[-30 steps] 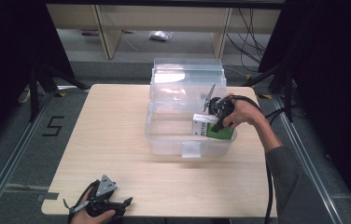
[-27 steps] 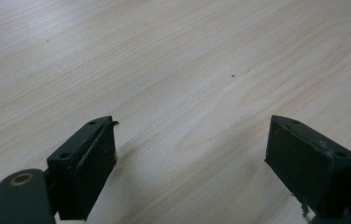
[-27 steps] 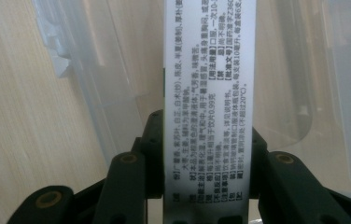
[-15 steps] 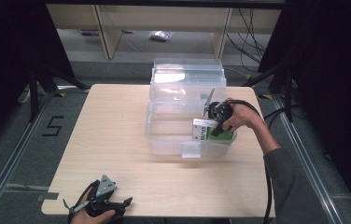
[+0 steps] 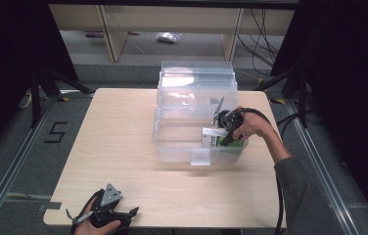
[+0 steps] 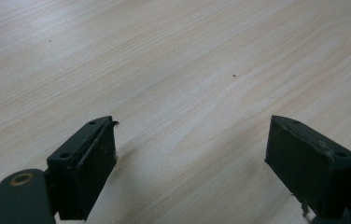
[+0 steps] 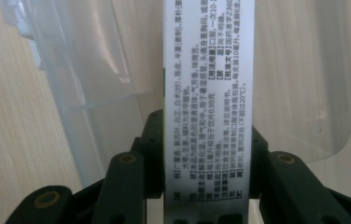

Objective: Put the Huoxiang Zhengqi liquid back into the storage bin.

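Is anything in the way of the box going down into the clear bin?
Nothing visible blocks it. The right tool grips the box over the open bin, lid flipped back, and the bin floor under it looks bare.

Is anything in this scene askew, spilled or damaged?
Nothing stands out. The right gripper holds a green and white box over the clear plastic bin, whose lid stands open. The left gripper rests open on the table.
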`<state>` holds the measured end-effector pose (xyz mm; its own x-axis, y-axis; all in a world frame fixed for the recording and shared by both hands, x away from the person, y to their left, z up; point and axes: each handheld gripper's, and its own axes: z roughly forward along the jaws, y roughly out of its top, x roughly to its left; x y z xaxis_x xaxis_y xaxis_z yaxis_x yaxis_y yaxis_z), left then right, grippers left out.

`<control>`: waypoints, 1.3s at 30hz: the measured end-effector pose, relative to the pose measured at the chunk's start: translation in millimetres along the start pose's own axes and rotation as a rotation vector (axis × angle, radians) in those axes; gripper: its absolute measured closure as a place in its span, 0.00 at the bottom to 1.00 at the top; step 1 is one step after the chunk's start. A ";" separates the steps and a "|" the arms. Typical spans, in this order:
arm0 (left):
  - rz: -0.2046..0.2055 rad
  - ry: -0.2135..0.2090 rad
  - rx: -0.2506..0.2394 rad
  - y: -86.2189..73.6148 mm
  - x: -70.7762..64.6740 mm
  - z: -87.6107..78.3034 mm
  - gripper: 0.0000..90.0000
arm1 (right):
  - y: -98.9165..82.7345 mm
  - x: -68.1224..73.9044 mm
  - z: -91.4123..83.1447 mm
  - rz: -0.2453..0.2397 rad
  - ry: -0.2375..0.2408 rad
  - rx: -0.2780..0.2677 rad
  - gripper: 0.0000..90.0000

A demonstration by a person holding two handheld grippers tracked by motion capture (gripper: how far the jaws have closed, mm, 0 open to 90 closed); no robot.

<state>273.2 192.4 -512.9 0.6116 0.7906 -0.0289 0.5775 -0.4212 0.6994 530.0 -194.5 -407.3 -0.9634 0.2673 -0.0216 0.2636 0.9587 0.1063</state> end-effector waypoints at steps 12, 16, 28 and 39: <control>-0.005 0.002 -0.009 0.0 -0.5 0.3 0.17 | -3.4 1.3 -5.4 -0.025 0.009 -0.002 0.69; 0.010 0.002 0.008 0.1 0.6 -0.6 0.17 | -6.8 3.5 -15.9 -0.008 0.004 -0.043 0.66; -0.010 0.012 -0.008 0.0 -0.3 1.1 0.17 | -17.1 13.8 -48.4 0.092 -0.028 -0.183 0.55; -0.009 0.009 -0.003 0.4 0.2 0.2 0.17 | -22.8 32.6 -66.9 0.264 -0.101 -0.403 0.38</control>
<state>273.7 192.3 -512.8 0.6015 0.7984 -0.0283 0.5812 -0.4130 0.7011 489.2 -214.1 -343.9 -0.8514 0.5232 -0.0368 0.4387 0.7488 0.4968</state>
